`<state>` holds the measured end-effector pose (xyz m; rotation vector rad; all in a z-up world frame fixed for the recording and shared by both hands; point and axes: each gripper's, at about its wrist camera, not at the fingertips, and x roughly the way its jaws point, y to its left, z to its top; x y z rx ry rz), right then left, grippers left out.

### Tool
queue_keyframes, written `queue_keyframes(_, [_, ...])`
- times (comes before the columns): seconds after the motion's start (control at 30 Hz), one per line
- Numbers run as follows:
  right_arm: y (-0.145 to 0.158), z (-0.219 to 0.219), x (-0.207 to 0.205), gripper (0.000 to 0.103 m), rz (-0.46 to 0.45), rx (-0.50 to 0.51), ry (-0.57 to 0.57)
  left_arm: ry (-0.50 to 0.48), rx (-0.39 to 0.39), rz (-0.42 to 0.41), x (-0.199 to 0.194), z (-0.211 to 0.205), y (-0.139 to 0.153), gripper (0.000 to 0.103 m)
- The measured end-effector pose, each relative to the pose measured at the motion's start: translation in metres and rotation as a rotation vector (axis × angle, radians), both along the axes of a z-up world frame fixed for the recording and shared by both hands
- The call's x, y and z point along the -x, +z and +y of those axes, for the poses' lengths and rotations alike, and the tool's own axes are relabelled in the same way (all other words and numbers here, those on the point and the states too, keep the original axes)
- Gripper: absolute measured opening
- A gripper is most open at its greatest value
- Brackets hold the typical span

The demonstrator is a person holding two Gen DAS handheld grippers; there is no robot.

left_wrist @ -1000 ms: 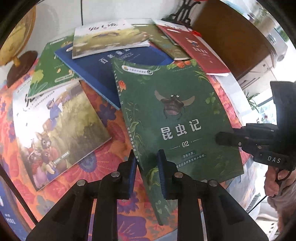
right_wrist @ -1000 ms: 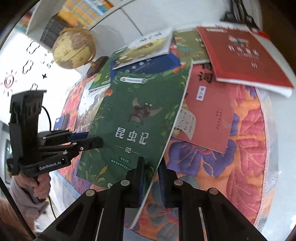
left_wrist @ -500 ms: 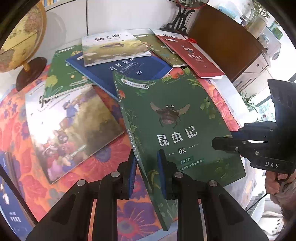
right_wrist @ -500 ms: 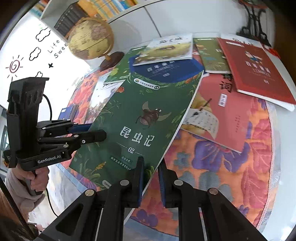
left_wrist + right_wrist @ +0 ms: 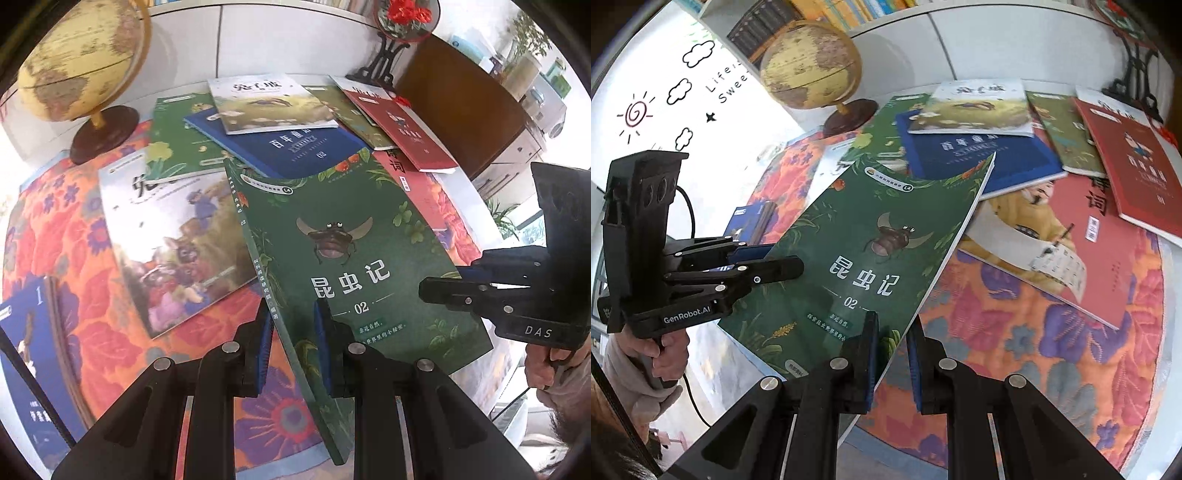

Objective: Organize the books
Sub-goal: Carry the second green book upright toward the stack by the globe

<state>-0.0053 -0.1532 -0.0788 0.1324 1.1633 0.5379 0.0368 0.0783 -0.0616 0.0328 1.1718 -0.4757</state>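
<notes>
Left wrist view shows the left gripper (image 5: 291, 347) and right gripper (image 5: 892, 354) each clamped on a near corner of the green insect book (image 5: 343, 240), lifted tilted above the scattered books on the worktop (image 5: 92, 258); next, probably carrying it level to a stack.

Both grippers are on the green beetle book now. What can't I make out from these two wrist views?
- Green beetle book: its underside is hidden in both views.
- Blue book: the upper cover is hidden by the pale book lying on it.
- Left gripper, right gripper: pad contact is hidden by the book's edge.
</notes>
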Motion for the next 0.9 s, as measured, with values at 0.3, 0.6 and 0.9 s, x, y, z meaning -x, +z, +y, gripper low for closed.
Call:
queue_keyframes(0.3, [0.010,0.042,-0.001,0.014,-0.020,-0.010,0.051,0.066,0.013,-0.023,0.009,0.043,0.012,0.019])
queue_keyframes(0.6, [0.021,0.093,-0.005,0.015,-0.033,-0.024,0.109,0.136,0.020,-0.045,0.015,0.095,0.022,0.019])
queue_keyframes(0.9, [0.024,0.141,-0.008,0.015,-0.033,-0.017,0.161,0.201,0.038,-0.052,0.023,0.145,0.028,0.019])
